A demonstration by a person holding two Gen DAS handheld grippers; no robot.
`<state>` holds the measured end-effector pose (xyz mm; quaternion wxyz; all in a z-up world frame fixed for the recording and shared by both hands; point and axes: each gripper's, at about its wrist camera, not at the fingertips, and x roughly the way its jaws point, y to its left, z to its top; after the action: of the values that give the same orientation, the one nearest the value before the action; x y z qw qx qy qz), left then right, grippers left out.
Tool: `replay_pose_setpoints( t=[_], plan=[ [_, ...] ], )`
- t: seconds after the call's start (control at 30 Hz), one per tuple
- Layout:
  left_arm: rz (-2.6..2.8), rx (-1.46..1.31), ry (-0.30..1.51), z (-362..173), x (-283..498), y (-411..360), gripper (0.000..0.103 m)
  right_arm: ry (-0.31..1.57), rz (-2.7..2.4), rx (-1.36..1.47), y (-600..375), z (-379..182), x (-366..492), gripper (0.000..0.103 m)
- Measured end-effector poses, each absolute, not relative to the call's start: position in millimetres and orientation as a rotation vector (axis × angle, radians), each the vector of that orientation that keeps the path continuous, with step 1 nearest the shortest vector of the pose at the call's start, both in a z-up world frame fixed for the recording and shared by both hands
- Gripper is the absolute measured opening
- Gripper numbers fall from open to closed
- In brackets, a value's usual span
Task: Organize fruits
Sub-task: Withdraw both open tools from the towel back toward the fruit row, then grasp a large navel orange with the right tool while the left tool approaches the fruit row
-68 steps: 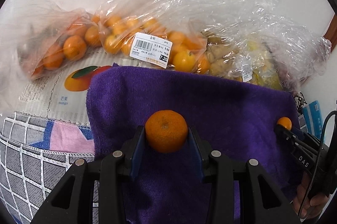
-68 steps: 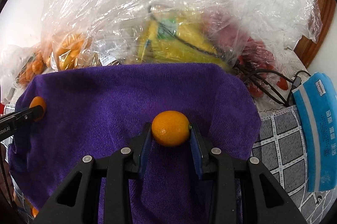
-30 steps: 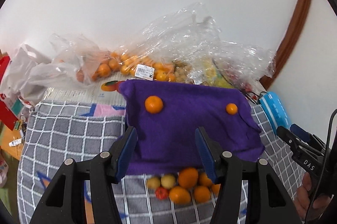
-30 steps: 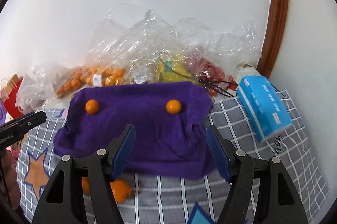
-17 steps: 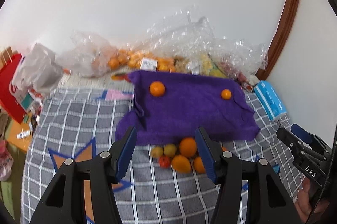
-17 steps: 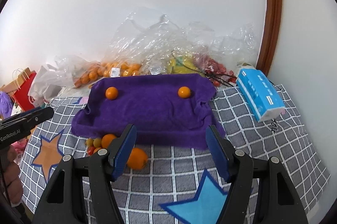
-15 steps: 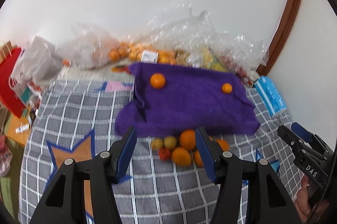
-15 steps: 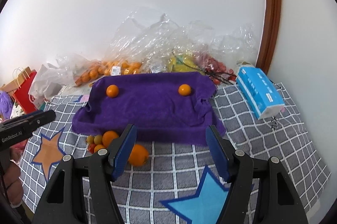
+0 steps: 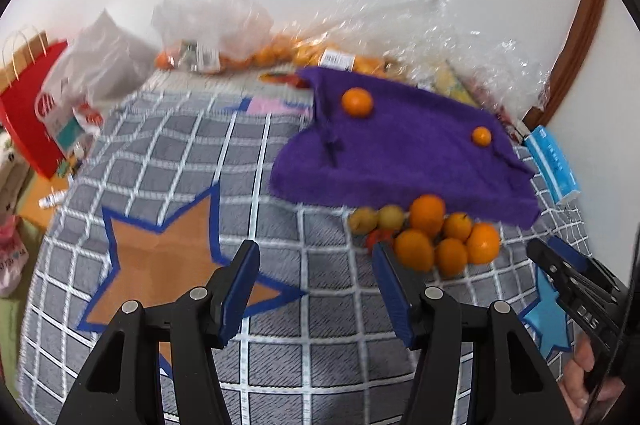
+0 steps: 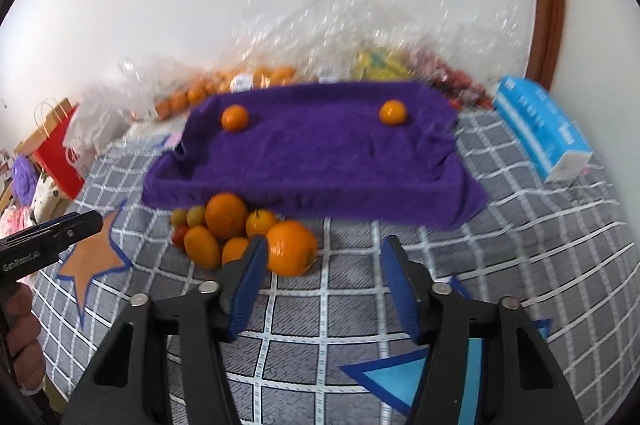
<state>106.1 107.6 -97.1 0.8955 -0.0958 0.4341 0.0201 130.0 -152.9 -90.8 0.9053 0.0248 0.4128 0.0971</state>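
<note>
A purple towel (image 9: 400, 145) (image 10: 320, 161) lies on the grey checked cloth. Two oranges rest on it: a larger one at its left (image 9: 357, 102) (image 10: 235, 118) and a smaller one at its right (image 9: 481, 136) (image 10: 393, 112). A pile of loose fruit (image 9: 436, 237) (image 10: 236, 233), oranges, small yellow fruits and a red one, sits at the towel's near edge. My left gripper (image 9: 314, 267) is open and empty, to the left of the pile. My right gripper (image 10: 324, 261) is open and empty, just right of the pile's big orange (image 10: 291, 247).
Clear plastic bags of oranges (image 9: 280, 53) (image 10: 240, 81) and other produce line the wall behind the towel. A blue tissue pack (image 9: 554, 165) (image 10: 540, 129) lies at the right. A red paper bag (image 9: 32, 97) (image 10: 60, 153) stands at the left edge.
Both grippers let go of their oranges on the towel, opened and drew back. Since half a second ago they have dropped lower and closer to the fruit pile; the left view has swung left.
</note>
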Motion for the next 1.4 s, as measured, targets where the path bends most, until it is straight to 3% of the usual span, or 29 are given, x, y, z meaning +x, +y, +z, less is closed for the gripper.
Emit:
replay_pose_setpoints(
  t=[0.63, 1.13, 1.33, 1.4],
  plan=[
    [0.014, -0.239, 0.948, -127, 115, 123, 0.056, 0.941, 0.257, 0.043, -122, -132, 166, 0.046],
    [-0.031, -0.223, 0.940, -137, 117, 94, 0.056, 0.909, 0.212, 0.026, -158, -130, 135, 0.044],
    [-0.019, -0.198, 0.916, -132, 126, 81, 0.055, 0.877, 0.222, 0.013, -156, -134, 132, 0.044],
    [-0.019, -0.191, 0.915, -132, 131, 77, 0.049, 0.874, 0.236, 0.021, -159, -136, 132, 0.044]
  ],
)
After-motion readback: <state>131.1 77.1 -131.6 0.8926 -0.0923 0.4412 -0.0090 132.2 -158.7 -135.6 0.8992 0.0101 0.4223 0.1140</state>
